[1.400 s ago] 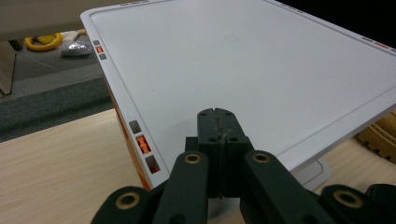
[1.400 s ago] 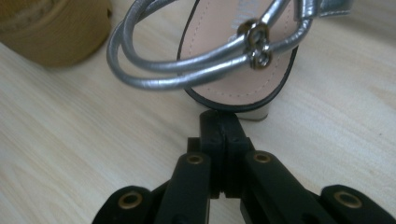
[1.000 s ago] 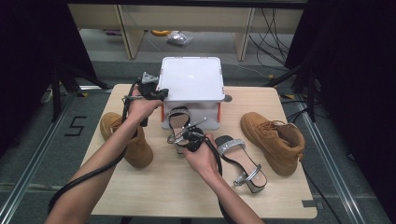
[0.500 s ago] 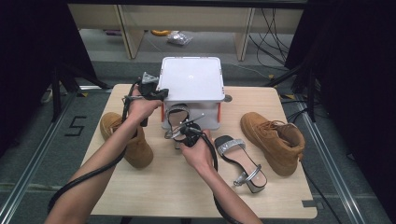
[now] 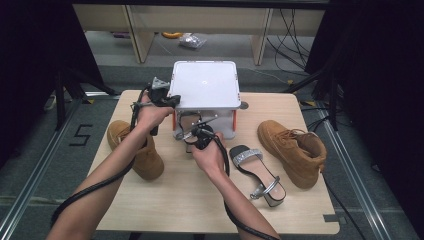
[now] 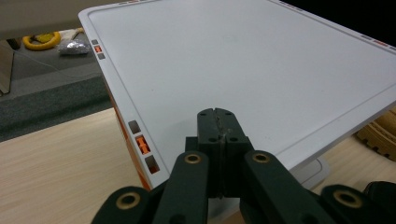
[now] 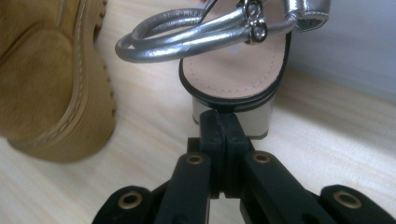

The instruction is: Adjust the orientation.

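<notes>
From the high view, your left gripper (image 5: 167, 98) sits at the left edge of the white box lid (image 5: 205, 84), and your left hand (image 5: 149, 114) wraps its handle. Your right gripper (image 5: 196, 135) is at the front of the box (image 5: 227, 125), right at the heel end of a silver sandal (image 5: 190, 125) that lies partly under the raised lid. A second silver sandal (image 5: 257, 173) lies on the table (image 5: 170, 200) to the right of your right hand (image 5: 210, 157). One tan boot (image 5: 142, 152) lies under your left forearm, and another tan boot (image 5: 295, 150) stands near the table's right edge, well apart from the box.

In the left gripper view, your jaws are pressed together with no gap showing, and their tips lie over the near edge of the white lid (image 6: 243, 70). You cannot tell from here whether they pinch the rim or merely rest against it. Orange tabs (image 6: 142, 144) show along the lid's side, and bare table (image 6: 56, 163) lies beyond.

In the right gripper view, your jaws are likewise closed tight with nothing between them. Their tips meet the block heel (image 7: 233, 114) of the sandal (image 7: 233, 70), whose silver straps (image 7: 187, 35) loop above. The tan boot (image 7: 51, 79) lies just beside it, on the left of that view.
</notes>
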A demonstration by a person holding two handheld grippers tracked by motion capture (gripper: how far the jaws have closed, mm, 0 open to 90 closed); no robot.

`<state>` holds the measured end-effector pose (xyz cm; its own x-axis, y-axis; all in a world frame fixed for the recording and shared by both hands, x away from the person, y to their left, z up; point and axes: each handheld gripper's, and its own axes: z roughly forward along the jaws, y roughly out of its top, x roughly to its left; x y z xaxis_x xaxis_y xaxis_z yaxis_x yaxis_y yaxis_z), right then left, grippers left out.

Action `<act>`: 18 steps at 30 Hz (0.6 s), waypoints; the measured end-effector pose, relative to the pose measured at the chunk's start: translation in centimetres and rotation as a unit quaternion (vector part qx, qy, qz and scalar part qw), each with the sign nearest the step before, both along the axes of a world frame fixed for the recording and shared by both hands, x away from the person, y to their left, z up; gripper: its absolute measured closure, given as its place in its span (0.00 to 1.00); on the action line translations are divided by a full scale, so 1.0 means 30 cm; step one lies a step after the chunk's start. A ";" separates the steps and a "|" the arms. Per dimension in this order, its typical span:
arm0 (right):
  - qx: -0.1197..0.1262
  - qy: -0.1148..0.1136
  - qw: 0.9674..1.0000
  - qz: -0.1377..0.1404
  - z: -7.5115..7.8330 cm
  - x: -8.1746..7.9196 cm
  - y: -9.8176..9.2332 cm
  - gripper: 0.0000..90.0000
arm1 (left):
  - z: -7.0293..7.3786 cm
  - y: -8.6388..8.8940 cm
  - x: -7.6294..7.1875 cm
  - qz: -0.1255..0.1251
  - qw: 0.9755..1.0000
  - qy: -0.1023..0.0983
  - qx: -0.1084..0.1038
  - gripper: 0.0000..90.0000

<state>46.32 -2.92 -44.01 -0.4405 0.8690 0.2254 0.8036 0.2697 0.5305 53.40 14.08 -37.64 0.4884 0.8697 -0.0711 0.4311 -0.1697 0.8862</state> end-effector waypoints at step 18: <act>0.009 -0.037 0.999 -0.032 0.017 0.073 0.023 1.00 | 0.002 0.003 -0.001 -0.004 1.000 0.004 0.003 1.00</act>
<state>48.51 -2.22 -43.51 -0.3994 0.8921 0.2112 0.7777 0.2077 0.5933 53.38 14.18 -37.58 0.4948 0.8662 -0.0691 0.4360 -0.1787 0.8820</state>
